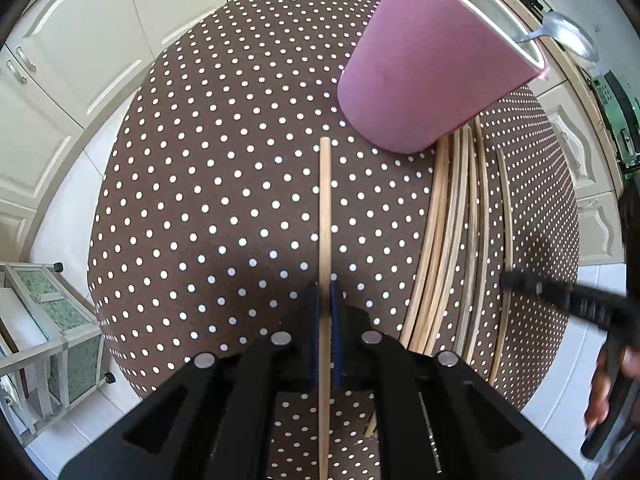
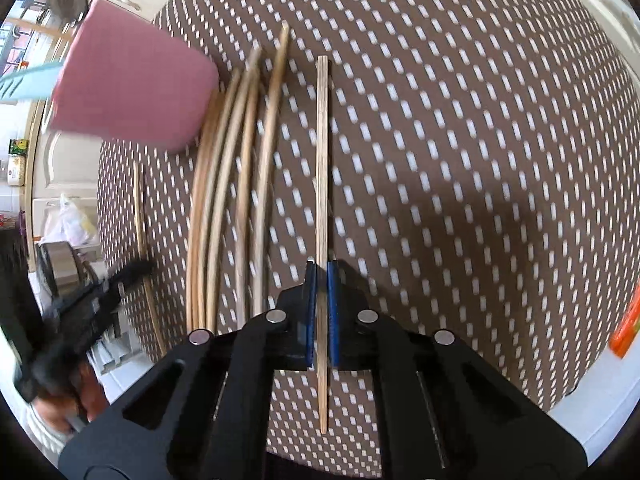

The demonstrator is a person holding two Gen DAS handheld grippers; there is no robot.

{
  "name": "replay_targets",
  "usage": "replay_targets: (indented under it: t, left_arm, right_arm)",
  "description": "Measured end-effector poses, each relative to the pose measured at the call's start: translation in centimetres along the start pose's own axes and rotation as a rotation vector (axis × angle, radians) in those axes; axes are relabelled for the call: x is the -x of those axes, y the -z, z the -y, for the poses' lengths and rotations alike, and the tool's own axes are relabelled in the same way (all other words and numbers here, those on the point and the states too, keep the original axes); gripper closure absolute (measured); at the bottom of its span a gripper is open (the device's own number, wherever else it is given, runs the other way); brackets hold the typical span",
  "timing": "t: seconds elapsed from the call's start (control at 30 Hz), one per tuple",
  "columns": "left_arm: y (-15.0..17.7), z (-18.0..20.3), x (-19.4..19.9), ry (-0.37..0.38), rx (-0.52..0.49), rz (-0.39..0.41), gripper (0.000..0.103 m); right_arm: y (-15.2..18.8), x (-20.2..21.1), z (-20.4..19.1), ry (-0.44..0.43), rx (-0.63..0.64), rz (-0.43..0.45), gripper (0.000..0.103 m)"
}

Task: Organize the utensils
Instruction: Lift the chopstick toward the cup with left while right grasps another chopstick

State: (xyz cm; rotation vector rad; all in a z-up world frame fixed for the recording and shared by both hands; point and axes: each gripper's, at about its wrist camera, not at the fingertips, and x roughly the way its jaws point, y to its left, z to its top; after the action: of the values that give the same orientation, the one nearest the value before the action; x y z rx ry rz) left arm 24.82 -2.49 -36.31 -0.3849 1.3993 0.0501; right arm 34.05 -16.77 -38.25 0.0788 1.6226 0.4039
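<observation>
My left gripper (image 1: 325,294) is shut on a wooden chopstick (image 1: 325,208) that points forward above the dotted tablecloth (image 1: 224,184). My right gripper (image 2: 322,272) is shut on another wooden chopstick (image 2: 322,168), held the same way. A pink cup (image 1: 432,68) stands ahead on the table with a metal spoon (image 1: 568,34) sticking out of it; the cup also shows in the right wrist view (image 2: 132,88), blurred. Several loose chopsticks (image 1: 452,240) lie side by side next to the cup, and they also show in the right wrist view (image 2: 232,184).
The round table is covered by a brown cloth (image 2: 460,160) with white dots. Cream cabinets (image 1: 72,64) stand behind it. A small shelf (image 1: 48,332) stands on the floor at the left. An orange object (image 2: 628,328) lies at the table's right edge.
</observation>
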Motion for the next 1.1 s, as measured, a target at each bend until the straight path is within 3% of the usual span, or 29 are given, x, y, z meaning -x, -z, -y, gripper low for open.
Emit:
replay_targets:
  t: [0.23,0.53,0.67,0.77,0.9,1.1]
  left_arm:
    - [-0.9,0.0,-0.1,0.007,0.021,0.0,0.098]
    - [-1.6,0.0,0.6,0.013,0.026,0.015,0.098]
    - [-1.2,0.2,1.7,0.021,0.032,0.033,0.098]
    - [-1.2,0.2,2.5,0.033,0.036,0.057,0.098]
    - [-0.8,0.2,3.8,0.051,0.032,0.114,0.098]
    - [0.6,0.3,6.7,0.072,-0.007,0.229,0.098]
  right_arm:
    - [-0.3,1.3,-1.2,0.051,0.055,0.044,0.096]
    - [-5.6,0.1,-3.3,0.109,0.051,0.065,0.096]
    - [-6.0,-0.6,-4.1,0.105,0.059,0.068,0.096]
    - [-4.9,-0.7,-3.4,0.068,0.044,0.075,0.097]
    - [-1.9,0.5,0.6,0.006,0.022,0.103,0.097]
    - [0.6,4.6,1.5,-0.07,0.041,0.225,0.097]
